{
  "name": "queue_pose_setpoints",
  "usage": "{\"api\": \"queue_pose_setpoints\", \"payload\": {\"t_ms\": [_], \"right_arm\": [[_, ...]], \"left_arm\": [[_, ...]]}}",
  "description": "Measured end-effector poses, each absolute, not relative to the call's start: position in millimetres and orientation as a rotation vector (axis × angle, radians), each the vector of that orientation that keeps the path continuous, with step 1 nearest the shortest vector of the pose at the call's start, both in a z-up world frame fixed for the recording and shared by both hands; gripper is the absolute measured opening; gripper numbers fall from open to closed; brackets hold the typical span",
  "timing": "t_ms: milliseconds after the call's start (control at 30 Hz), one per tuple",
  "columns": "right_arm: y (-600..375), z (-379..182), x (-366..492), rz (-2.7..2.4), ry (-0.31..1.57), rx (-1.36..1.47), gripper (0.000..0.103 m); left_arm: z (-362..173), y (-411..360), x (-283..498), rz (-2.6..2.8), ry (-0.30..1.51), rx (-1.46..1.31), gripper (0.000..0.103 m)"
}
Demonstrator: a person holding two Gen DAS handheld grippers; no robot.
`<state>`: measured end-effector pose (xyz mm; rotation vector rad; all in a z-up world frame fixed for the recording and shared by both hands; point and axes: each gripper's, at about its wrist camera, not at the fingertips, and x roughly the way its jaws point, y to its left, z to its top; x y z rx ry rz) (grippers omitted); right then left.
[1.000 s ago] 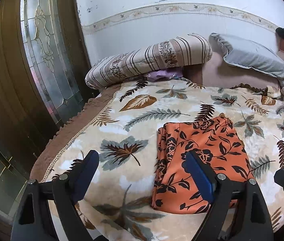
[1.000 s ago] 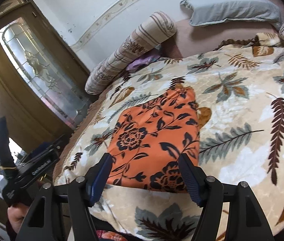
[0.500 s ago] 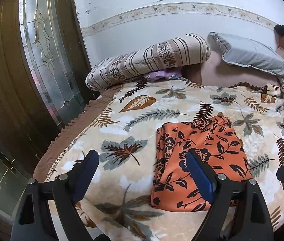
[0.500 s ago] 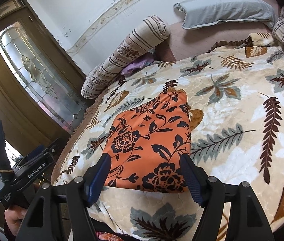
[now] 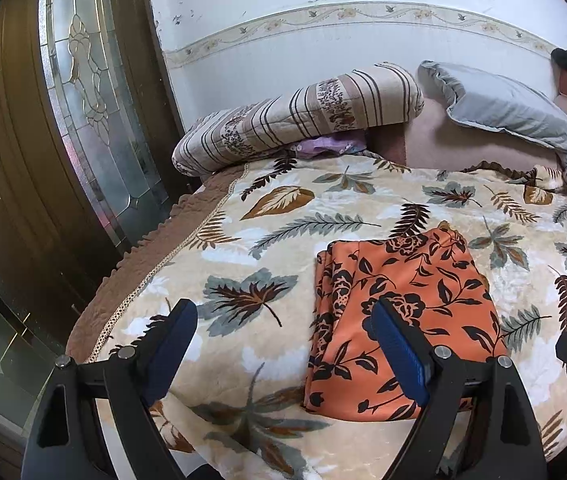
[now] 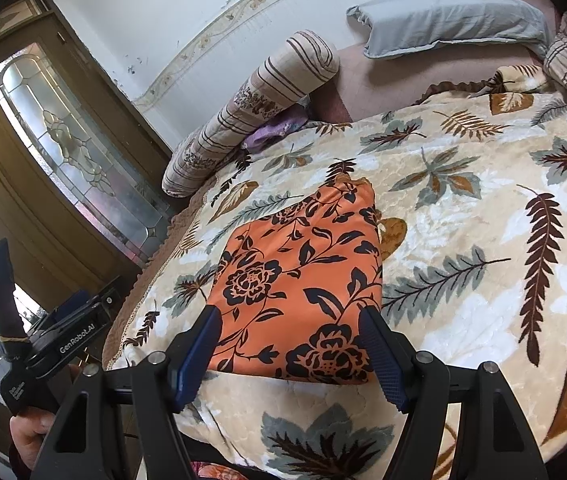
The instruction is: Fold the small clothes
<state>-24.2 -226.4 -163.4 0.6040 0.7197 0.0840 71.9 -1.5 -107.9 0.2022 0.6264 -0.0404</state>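
Folded orange cloth (image 5: 399, 304) on blanket (image 5: 243, 248), both hand-held grippers spread

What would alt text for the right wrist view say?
A folded orange floral cloth lies flat on a leaf-print blanket, just beyond the open right gripper, which holds nothing. Behind are a striped bolster and a grey pillow; the left gripper shows at the left edge.

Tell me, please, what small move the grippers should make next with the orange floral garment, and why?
Probably draw both back. The orange floral garment already lies as a neat folded rectangle on the leaf-print blanket, layered edges stacked along its left side. The left gripper and right gripper are open, holding nothing, so no further fold seems needed.
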Motion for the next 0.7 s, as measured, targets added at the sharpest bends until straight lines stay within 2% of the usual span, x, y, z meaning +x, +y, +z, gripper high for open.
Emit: {"api": "queue_pose_setpoints", "payload": {"t_ms": [700], "right_arm": [[-212.1, -181.6, -0.7, 0.050, 0.793, 0.579, 0.074]], "left_arm": [[-140.6, 14.4, 99.9, -0.053, 0.702, 0.166, 0.089]]}}
